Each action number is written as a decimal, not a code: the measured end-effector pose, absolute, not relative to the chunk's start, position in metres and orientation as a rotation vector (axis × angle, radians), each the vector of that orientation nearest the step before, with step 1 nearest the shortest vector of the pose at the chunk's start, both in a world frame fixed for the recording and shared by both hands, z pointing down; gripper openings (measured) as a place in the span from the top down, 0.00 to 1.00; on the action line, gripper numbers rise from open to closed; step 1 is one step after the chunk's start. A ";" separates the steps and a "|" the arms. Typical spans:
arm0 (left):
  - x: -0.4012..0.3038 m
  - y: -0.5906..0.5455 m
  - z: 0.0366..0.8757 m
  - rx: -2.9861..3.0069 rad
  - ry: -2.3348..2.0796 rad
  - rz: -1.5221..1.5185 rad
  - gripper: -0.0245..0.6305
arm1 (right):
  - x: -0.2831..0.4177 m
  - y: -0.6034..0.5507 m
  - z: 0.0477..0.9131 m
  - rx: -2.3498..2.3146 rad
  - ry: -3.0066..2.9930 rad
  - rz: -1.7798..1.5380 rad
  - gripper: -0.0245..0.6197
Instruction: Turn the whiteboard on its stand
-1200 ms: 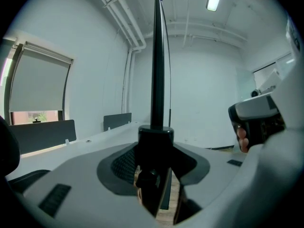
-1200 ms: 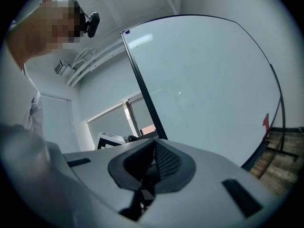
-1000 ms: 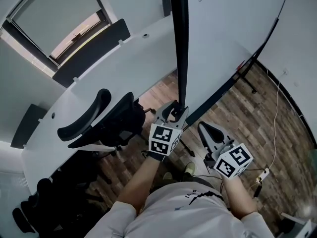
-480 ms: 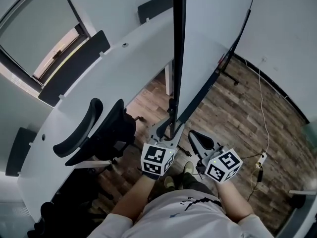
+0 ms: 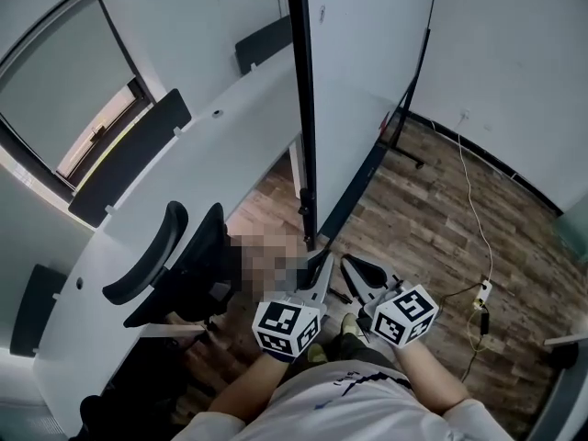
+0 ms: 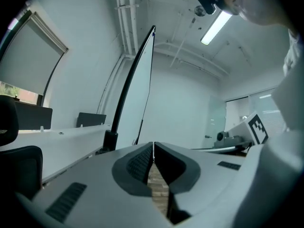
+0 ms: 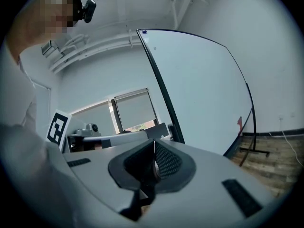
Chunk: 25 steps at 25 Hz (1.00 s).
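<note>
Large white whiteboard with thin black frame (image 5: 367, 62) stands upright on its black metal stand (image 5: 404, 141) on the brown wood-plank floor (image 5: 432, 237). It sits just beside the end of the long curved white counter (image 5: 184, 168). From the head view the board is seen almost edge-on: its black side edge runs down the middle, with the white face to the right of it. The face looks blank, and a small red mark sits at its far frame edge in the right gripper view.

Left gripper (image 5: 323, 263) hangs low, just in front of the board's near bottom corner and apart from it. Its fingers are closing, the tips already together with nothing between them. Right gripper (image 5: 354, 266) is close beside the left one, also clear of the board, its fingers pressed together and empty.

Black mesh office chair (image 5: 188, 255) is parked at the counter, left of the grippers. Dark divider panels (image 5: 129, 150) stand along the counter's far side. White power strip with cable (image 5: 484, 292) lies on the floor to the right.
</note>
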State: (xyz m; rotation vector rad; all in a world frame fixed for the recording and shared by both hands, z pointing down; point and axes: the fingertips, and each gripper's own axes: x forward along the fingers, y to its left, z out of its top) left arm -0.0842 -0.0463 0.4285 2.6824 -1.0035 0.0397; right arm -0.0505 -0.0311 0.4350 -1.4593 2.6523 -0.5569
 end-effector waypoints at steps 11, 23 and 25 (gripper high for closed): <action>-0.077 -0.011 0.417 2.669 -0.982 -0.001 0.94 | -0.053 0.000 0.427 -1.466 2.674 -0.491 0.94; -0.080 0.003 0.419 2.678 -0.990 -0.002 0.94 | -0.058 0.016 0.428 -1.489 2.689 -0.464 0.94; -0.082 0.005 0.419 2.680 -0.992 0.000 0.94 | -0.061 0.017 0.427 -1.492 2.689 -0.464 0.94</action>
